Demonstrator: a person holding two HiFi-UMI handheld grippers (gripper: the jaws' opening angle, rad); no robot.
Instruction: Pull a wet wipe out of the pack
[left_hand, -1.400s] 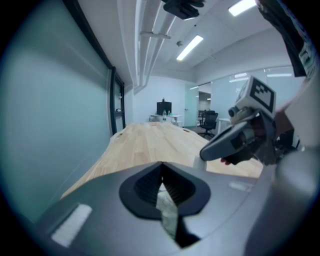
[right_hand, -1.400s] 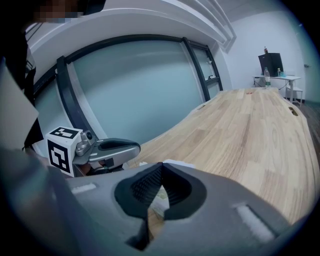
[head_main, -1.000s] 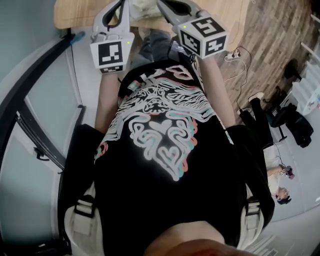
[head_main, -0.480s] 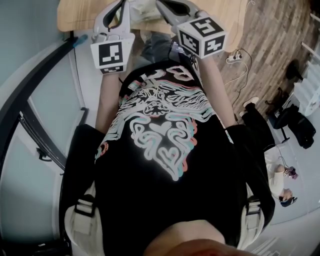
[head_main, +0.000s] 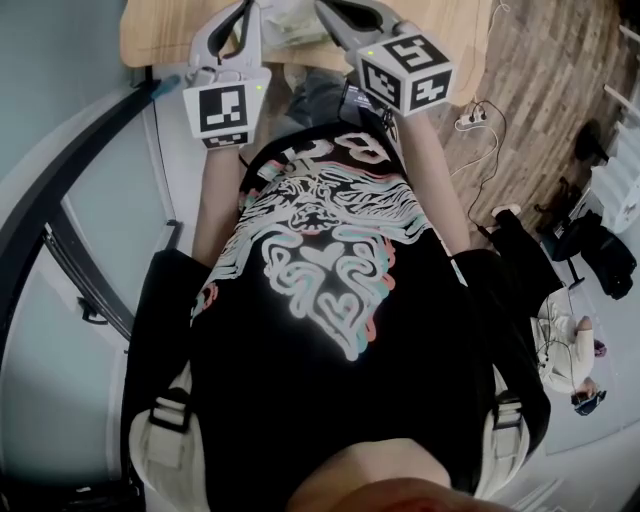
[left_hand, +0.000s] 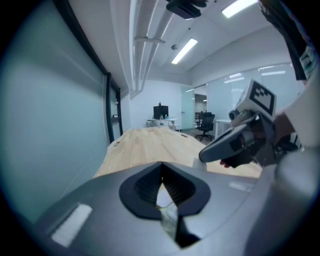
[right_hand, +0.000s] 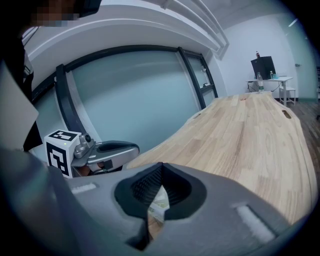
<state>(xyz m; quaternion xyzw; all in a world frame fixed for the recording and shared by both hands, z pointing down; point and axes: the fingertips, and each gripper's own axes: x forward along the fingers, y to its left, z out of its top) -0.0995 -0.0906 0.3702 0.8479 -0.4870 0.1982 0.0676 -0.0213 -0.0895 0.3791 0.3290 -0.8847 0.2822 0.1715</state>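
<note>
Office, long wood table (head_main: 160, 35), glass wall (head_main: 90, 200) along left side. Looking steeply down over black tee (head_main: 320, 300); only near table edge showing, at top of head view. Spotting pack (head_main: 290, 20) there, pale with green print, lying on table, mostly cut off by frame. Holding left gripper (left_hand: 161, 180) and right gripper (right_hand: 159, 182) up at that edge, pack between them, tips pointing out across table. Reading both as closed: jaws together in each gripper view, nothing clamped. Catching sliver of pack through gap below each set of jaws, so placing it just below and ahead of tips. Judging neither gripper clearly nearer; roughly level on either side. Can't tell pack's long axis or where flap sits. Guessing step = approach, no wipe out yet. Likely needs one gripper pinning pack, other opened and dropped onto wipe at flap. Risk: lifting whole pack if not pinned.
</note>
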